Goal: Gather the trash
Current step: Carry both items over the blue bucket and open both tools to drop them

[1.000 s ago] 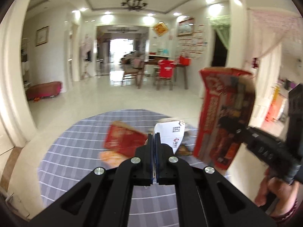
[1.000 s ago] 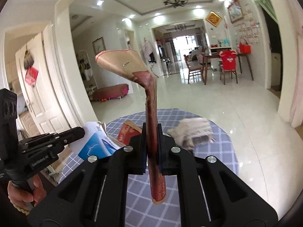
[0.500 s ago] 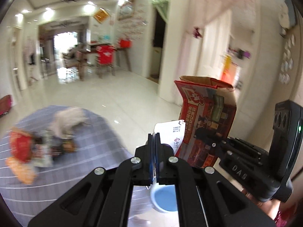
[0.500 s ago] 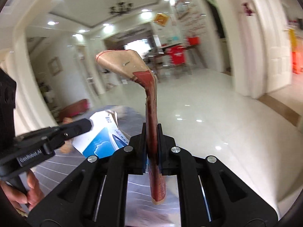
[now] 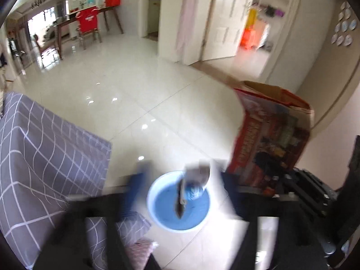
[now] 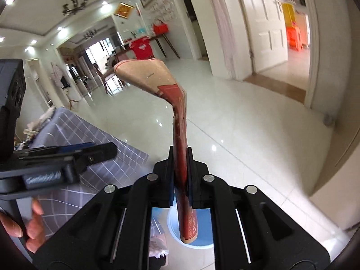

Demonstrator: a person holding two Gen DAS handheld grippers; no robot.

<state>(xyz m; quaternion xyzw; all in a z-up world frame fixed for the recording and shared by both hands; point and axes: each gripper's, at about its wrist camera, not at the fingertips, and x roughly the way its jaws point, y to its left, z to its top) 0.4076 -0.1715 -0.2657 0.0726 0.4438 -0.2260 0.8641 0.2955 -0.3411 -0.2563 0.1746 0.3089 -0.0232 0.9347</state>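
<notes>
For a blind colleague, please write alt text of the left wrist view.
A small white packet falls toward a blue bin on the tiled floor, between the blurred, opening fingers of the left tool. A flattened red carton is at right, a grey checked tablecloth at left.

your room is bright and evenly lit, with ceiling spotlights [image 6: 104, 9] glowing at eleven o'clock in the right wrist view and their glare dotting the glossy floor [image 5: 144, 83]. your left wrist view is heavily motion-smeared: its fingers [image 5: 135, 191] at six o'clock dissolve into streaks. the right view stays sharp. both fisheye frames bend doorways and darken at the rim.
</notes>
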